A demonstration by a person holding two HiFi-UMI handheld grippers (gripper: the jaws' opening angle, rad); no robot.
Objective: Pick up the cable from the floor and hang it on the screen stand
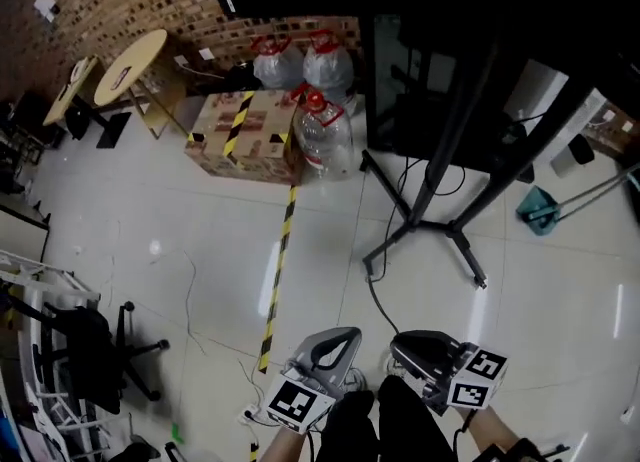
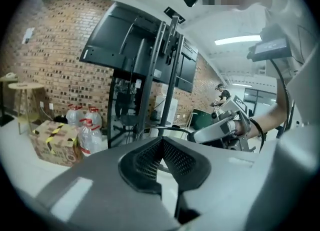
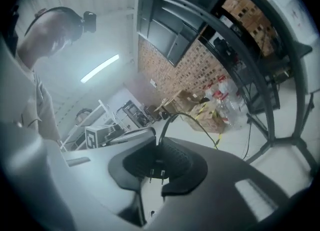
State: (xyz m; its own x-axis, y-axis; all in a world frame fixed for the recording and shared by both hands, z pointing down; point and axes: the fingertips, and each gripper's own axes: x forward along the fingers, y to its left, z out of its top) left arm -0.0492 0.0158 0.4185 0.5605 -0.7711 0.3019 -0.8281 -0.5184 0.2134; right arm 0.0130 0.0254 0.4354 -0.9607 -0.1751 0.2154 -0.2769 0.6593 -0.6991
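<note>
Floor below; cable in hand-held gripper

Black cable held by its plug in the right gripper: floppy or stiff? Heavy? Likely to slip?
Probably floppy: the cable arcs out of the right gripper and droops toward the floor. Likely light: a pinch on the plug alone lifts it. May slide off the screen stand unless draped well over.

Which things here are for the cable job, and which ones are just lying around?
For the job:
cable, its plug end between the right gripper's jaws
screen stand
left gripper
right gripper

Just lying about:
cardboard box
water bottles
round tables
office chair
</note>
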